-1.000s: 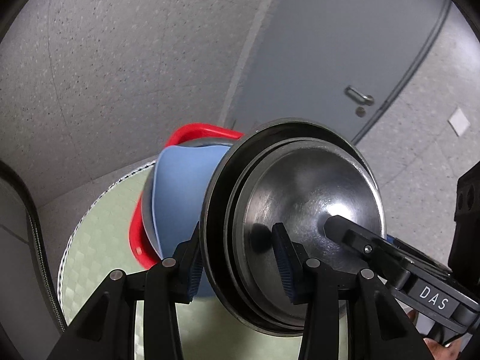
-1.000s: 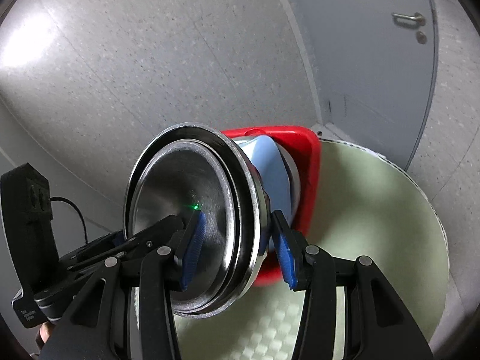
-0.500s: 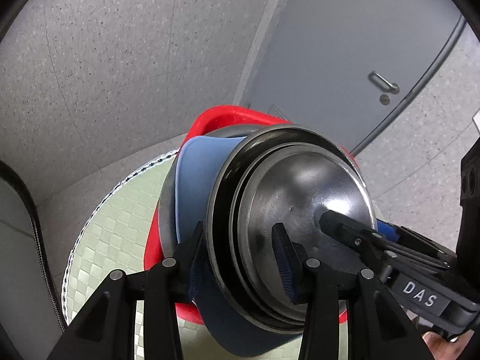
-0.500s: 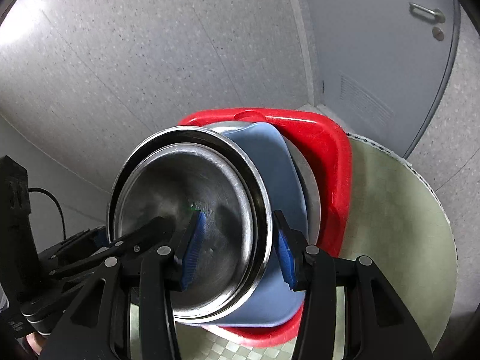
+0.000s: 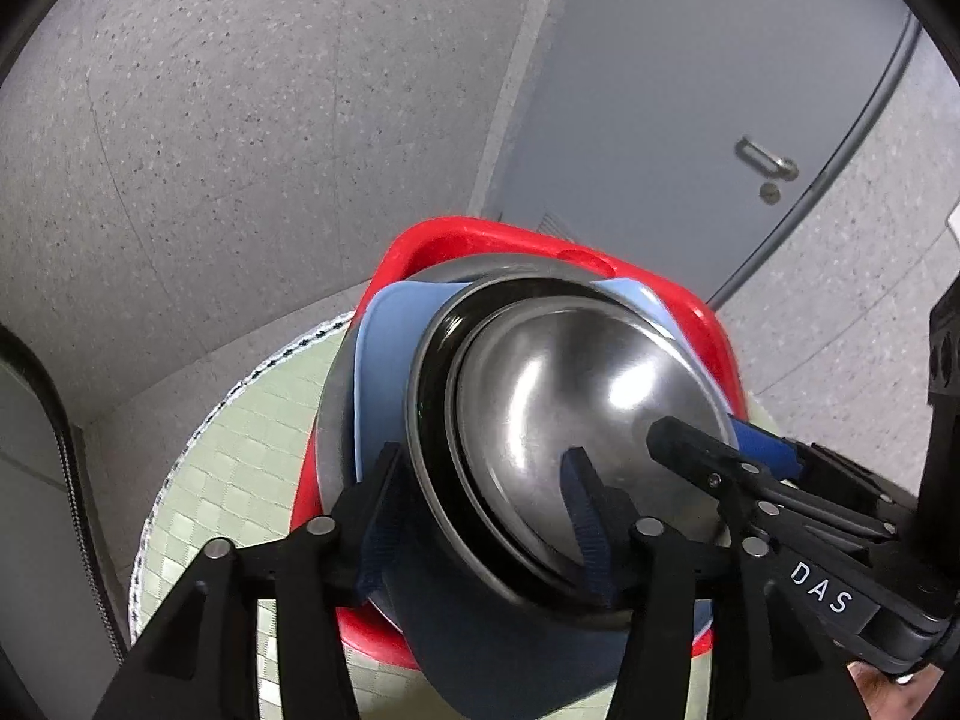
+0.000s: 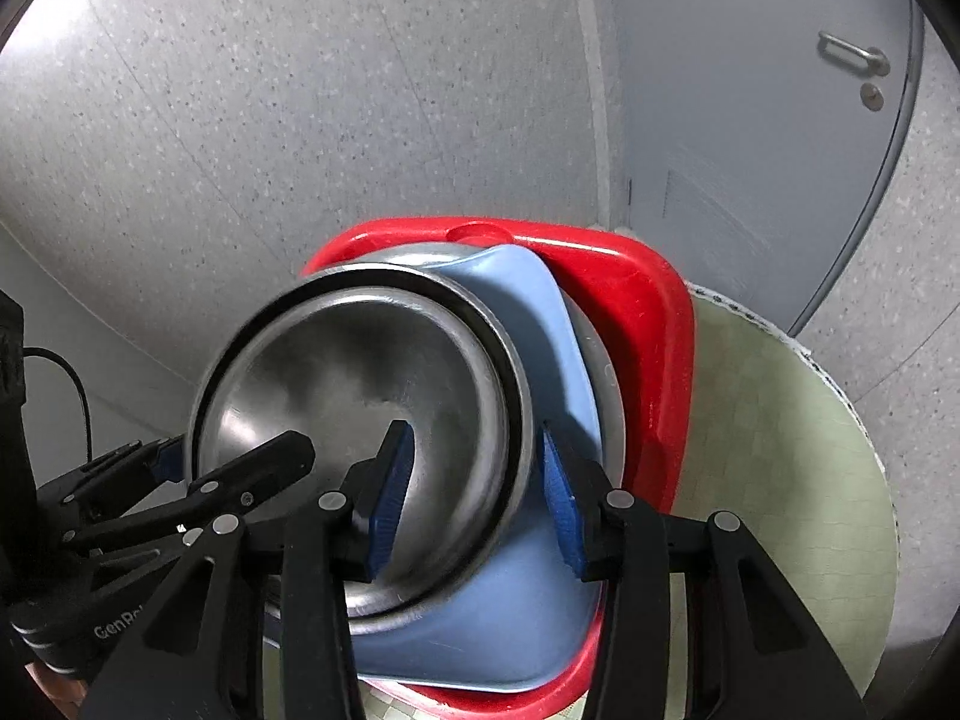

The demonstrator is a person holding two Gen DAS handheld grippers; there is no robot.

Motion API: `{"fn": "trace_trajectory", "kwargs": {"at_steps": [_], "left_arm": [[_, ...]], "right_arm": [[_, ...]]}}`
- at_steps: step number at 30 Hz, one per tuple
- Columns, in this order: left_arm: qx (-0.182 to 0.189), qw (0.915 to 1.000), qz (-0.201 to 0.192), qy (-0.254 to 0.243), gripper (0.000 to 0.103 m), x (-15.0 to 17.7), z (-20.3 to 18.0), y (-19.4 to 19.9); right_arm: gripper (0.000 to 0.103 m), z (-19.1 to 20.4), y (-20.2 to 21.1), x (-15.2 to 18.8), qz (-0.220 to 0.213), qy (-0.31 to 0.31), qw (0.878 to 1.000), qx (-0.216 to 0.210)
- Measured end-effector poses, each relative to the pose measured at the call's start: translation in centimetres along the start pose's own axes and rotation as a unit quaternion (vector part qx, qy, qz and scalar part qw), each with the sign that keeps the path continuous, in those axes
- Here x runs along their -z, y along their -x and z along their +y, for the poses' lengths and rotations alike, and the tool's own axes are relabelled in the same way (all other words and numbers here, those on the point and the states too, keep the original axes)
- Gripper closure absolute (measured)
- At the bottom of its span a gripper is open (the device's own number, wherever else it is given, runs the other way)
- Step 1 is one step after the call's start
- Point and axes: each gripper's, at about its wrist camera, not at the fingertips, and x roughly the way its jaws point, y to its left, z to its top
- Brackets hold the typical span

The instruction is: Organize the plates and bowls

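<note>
Straddling steel bowls (image 5: 576, 408) in red basin (image 5: 690, 312), left gripper (image 5: 480, 516) just loosened, right gripper (image 6: 474, 480) clamped, blue plate (image 6: 540, 324) beneath

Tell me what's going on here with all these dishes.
A person holds a gripper in each hand and has brought a metal bowl nested in a dark-rimmed plate down onto a blue plate stacked in a red tub on a round green table. The left gripper has just been opening, its fingers astride the rim. The right gripper straddles the opposite rim; whether it grips is unclear.
</note>
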Motion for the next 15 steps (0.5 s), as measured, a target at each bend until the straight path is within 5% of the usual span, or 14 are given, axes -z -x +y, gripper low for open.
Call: {"fn": "trace_trajectory", "kwargs": {"at_steps": [8, 15], "left_arm": [[-0.031, 0.9978, -0.056, -0.016, 0.027, 2.8, -0.7, 4.1], [-0.066, 0.9878, -0.138, -0.03, 0.006, 9.3, -3.0, 12.0]], "right_arm": [[0.039, -0.3, 3.7, 1.9, -0.035, -0.006, 0.999, 0.005], [0.026, -0.3, 11.4, 6.9, -0.09, 0.008, 0.996, 0.001]]}}
